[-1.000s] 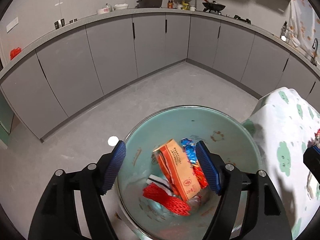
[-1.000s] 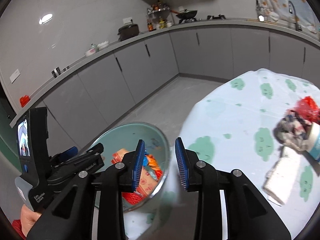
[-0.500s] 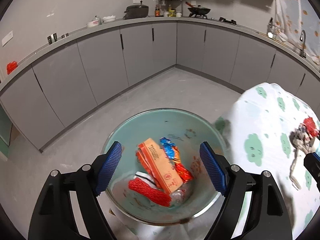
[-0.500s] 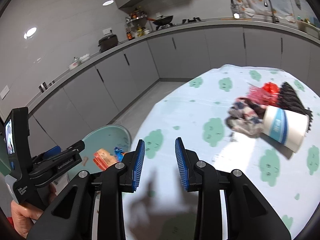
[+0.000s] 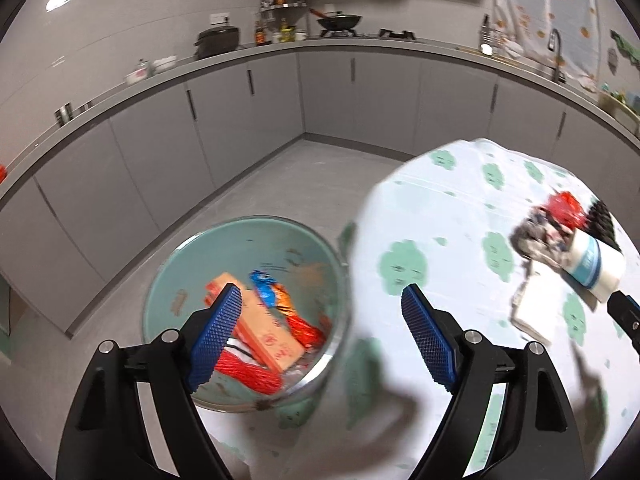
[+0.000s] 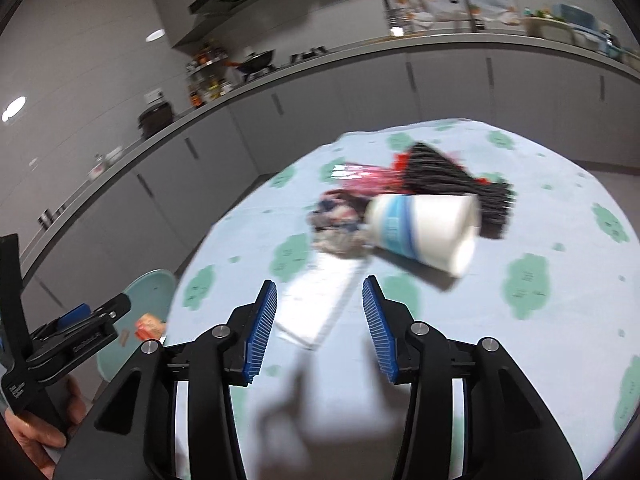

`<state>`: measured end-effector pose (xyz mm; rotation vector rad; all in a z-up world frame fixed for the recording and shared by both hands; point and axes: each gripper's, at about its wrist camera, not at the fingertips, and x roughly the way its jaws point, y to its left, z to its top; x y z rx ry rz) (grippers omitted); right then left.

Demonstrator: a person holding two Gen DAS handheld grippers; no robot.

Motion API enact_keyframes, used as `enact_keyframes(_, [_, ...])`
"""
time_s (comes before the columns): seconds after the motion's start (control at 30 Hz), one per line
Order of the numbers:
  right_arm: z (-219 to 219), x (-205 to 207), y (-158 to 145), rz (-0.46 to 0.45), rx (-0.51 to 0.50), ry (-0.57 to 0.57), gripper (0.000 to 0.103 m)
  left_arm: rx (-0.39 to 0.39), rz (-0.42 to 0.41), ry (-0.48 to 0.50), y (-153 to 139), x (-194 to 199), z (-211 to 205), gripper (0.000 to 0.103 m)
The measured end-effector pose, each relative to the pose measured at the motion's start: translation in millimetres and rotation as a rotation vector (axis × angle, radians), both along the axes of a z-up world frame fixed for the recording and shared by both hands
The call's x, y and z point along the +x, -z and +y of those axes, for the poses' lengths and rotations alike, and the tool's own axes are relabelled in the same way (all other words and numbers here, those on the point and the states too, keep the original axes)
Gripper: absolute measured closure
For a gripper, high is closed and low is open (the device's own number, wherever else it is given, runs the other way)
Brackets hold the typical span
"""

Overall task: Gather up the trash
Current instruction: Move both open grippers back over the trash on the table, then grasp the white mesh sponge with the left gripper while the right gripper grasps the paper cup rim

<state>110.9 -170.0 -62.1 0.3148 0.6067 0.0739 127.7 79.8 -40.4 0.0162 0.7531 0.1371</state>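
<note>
The trash lies in a loose heap on the round surface: a white paper cup on its side, a crumpled dark wrapper touching its base, a red packet and a black netted piece behind it, and a flat white sheet just in front. The right claw hangs over the near end of that sheet, its jaws part-way apart and just opened further, with nothing pressed between the pads. The left claw is spread wide and empty, straddling the gap between the surface's edge and the teal bin standing beside it on the floor. In the bin lie an orange carton, a blue-and-orange wrapper and red netting. The cloth around the heap is bare, leaving free room on every side. Motion blur smears the heap, so its prints cannot be read; the left claw's finger covers part of the carton.
</note>
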Motion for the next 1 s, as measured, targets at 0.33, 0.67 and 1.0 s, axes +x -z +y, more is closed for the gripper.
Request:
enact_keyframes(0.33, [-65.3, -21.0, 15.6, 0.035, 0.020, 0.134, 0.058, 0.001, 0.037, 0.155, 14.1, 1.1, -60.8, 0.022])
enact_keyframes(0.67, [-92.5, -22.4, 18.0, 0.045, 0.048, 0.169, 0.058, -0.003, 0.083, 0.291, 33.6, 15.2, -118.3, 0.023])
enact_keyframes(1.0, [-85.7, 4.3, 5.5, 0.034, 0.059, 0.103, 0.058, -0.006, 0.115, 0.351, 49.2, 33.3, -154.0, 0.028])
